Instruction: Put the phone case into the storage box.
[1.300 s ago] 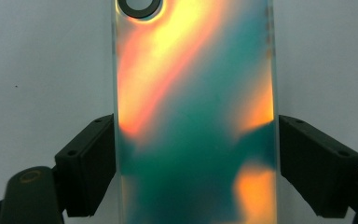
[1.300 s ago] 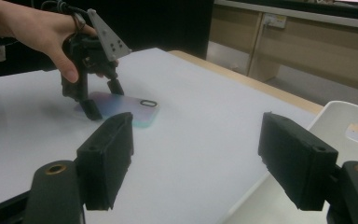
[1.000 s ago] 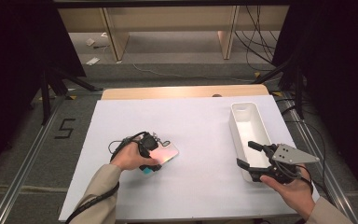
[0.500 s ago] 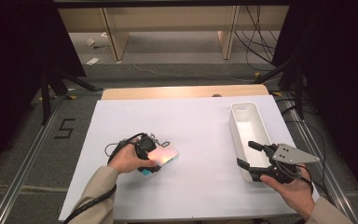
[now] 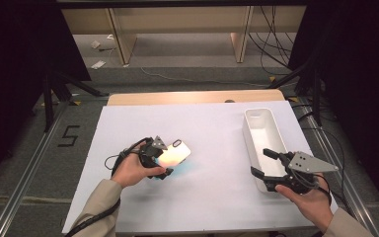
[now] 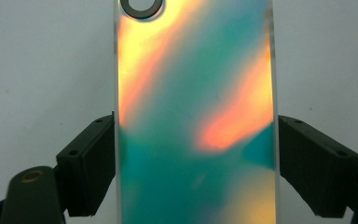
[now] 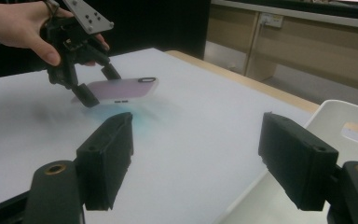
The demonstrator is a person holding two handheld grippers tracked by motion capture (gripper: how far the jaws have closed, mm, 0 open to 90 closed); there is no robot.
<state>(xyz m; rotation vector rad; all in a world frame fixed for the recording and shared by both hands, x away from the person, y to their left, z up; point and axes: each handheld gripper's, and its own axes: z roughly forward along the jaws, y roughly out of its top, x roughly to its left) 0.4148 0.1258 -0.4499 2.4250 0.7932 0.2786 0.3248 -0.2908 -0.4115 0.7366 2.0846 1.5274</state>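
Observation:
An iridescent phone case (image 5: 176, 153), orange and teal with a round camera hole, is held just above the white table sheet (image 5: 212, 133). My left gripper (image 5: 165, 159) is shut on it across its width. In the left gripper view both pads press the long edges of the case (image 6: 186, 70). The right gripper view shows the left gripper (image 7: 100, 88) and the case (image 7: 128, 88) hovering, with a teal glow underneath. My right gripper (image 5: 262, 162) stands open at the near end of a white tray (image 5: 258, 110), and nothing is between its jaws (image 7: 196, 126).
The long white tray lies at the table's right side, its near end under my right gripper. A wooden strip (image 5: 192, 97) borders the far edge of the table. Cables and stand legs (image 5: 296, 74) lie on the floor beyond.
The left gripper has shifted the case slightly up and away from the person. The right gripper has kept still.

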